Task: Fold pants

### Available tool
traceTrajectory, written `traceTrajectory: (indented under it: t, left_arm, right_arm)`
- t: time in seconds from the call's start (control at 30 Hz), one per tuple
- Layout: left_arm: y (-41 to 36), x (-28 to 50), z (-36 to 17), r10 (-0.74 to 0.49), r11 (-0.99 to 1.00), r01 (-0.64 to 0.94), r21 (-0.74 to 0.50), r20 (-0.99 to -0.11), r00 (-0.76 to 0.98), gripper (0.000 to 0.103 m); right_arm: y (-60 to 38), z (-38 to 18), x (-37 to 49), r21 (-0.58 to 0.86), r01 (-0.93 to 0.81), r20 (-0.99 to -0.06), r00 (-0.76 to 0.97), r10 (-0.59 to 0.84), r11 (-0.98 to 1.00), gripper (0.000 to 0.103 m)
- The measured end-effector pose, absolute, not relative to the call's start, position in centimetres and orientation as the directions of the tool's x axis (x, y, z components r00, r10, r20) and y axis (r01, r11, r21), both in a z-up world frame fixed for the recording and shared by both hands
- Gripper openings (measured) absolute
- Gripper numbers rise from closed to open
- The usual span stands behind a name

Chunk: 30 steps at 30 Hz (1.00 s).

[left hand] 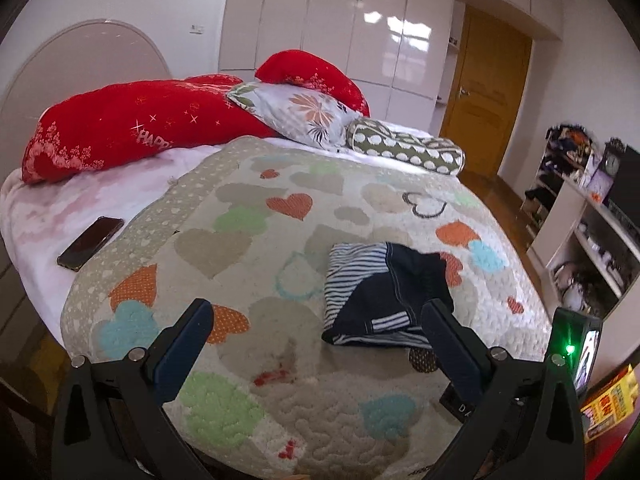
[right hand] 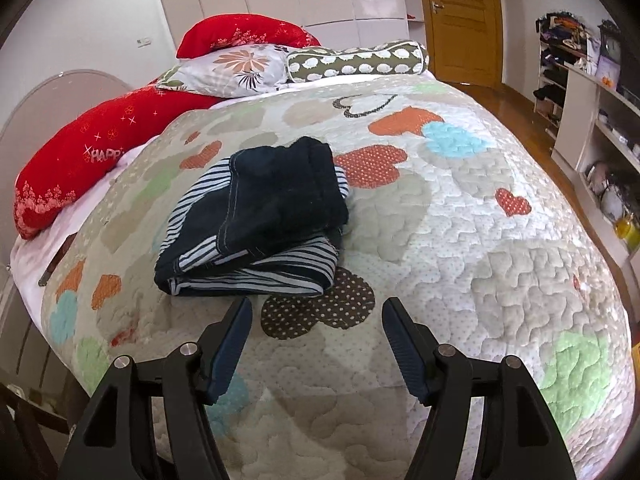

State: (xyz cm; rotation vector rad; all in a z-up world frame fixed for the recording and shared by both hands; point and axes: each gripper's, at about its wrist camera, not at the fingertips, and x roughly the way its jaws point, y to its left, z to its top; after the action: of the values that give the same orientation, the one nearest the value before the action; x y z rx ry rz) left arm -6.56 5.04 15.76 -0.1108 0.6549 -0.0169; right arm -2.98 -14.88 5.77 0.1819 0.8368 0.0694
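The pants (right hand: 256, 216) lie folded into a compact bundle on the heart-patterned quilt (right hand: 460, 220); they are dark navy with black-and-white striped lining. In the left wrist view the same pants (left hand: 380, 292) sit to the right of centre. My left gripper (left hand: 320, 312) stands open just short of the bundle, its right finger (left hand: 448, 332) overlapping the bundle's near right corner in the picture. My right gripper (right hand: 316, 312) is open too, hovering over the quilt just in front of the bundle with nothing between its fingers.
Red pillows (left hand: 120, 128), a floral pillow (left hand: 296, 116) and a dotted bolster (left hand: 404, 148) lie at the head of the bed. A dark phone (left hand: 90, 242) rests on the white sheet at left. White shelves (right hand: 592, 128) and a wooden door (right hand: 460, 12) stand beyond the bed.
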Motion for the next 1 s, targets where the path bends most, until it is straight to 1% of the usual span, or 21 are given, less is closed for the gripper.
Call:
traceTrajectory:
  t: [0.2, 0.43, 0.77, 1.0]
  left_arm:
    - [4.8, -6.1, 15.2, -0.037, 0.996, -0.025, -0.089, -0.632, 0.774, 0.103]
    - [4.9, -5.0, 13.5, -0.019, 0.997, -0.036, -0.067, -0.682, 0.731, 0.103]
    - [5.9, -2.0, 7.6, -0.034, 0.995, -0.057, -0.085, -0.804, 0.594, 0.103]
    - [6.9, -0.6, 3.1, -0.041, 0.991, -0.097, -0.096, -0.888, 0.459, 0.103]
  right_arm:
    - [-15.0, 5.9, -3.2, 0.184, 0.012, -0.726, 0.676, 0.128, 0.983, 0.072]
    - [-15.4, 5.2, -2.6, 0.191, 0.032, -0.743, 0.658, 0.123, 0.981, 0.072]
    - [-16.1, 3.3, -1.8, 0.181, 0.069, -0.771, 0.629, 0.097, 0.981, 0.072]
    - [-15.6, 2.6, -1.5, 0.152, 0.058, -0.778, 0.622, 0.084, 0.987, 0.078]
